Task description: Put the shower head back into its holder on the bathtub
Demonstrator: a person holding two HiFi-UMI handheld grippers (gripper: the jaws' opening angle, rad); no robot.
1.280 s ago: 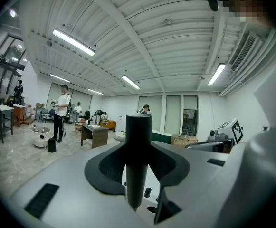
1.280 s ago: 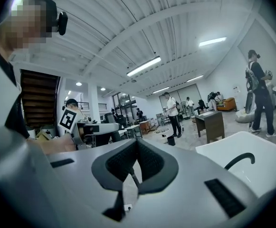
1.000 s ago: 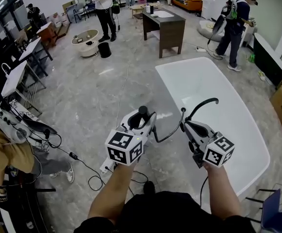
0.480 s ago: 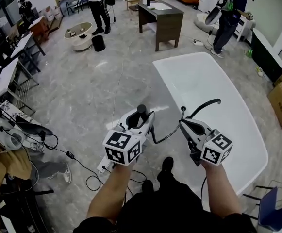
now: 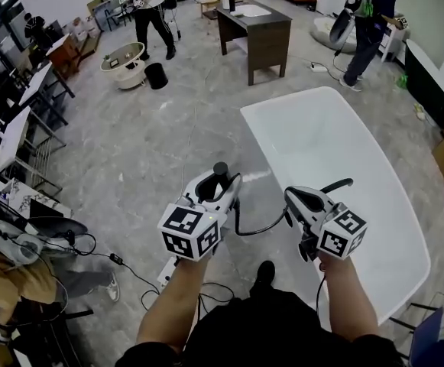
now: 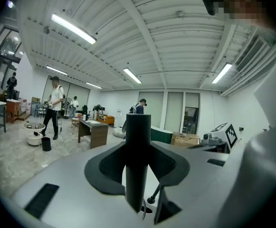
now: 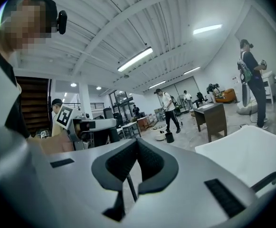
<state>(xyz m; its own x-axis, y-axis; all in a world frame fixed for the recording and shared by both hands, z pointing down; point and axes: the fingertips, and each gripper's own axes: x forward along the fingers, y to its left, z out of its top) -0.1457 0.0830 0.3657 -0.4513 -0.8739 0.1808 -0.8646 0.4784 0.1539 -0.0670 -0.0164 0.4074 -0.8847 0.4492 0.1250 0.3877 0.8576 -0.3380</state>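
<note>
Between the pads of your left gripper [image 5: 223,180] the shower head [image 6: 138,127] stands upright. The jaws are partly spread and clamped on its black barrel, which sticks up above them. Judge it rigid and fairly light, but smooth and round, so it may want to spin or slide in the pads. Keep the grip on the middle of the barrel and leave the end free for seating.

The hose [image 5: 256,228] sags in a loop across to your right gripper [image 5: 290,199], whose jaws are drawn almost together on that thin line. It looks limp yet springy, so expect it to tug and twist the head as you go. Holding it close behind the head, as you do, should tame that.

Both of your forearms reach forward side by side, with the grippers close to level and tipped only a little down. The left one hangs over the floor just beside the bathtub [image 5: 321,136], the right one over its near end. A dark curved bar [image 5: 336,183] beyond the right gripper may be the tub's fitting, though I cannot make out the holder itself.
</note>
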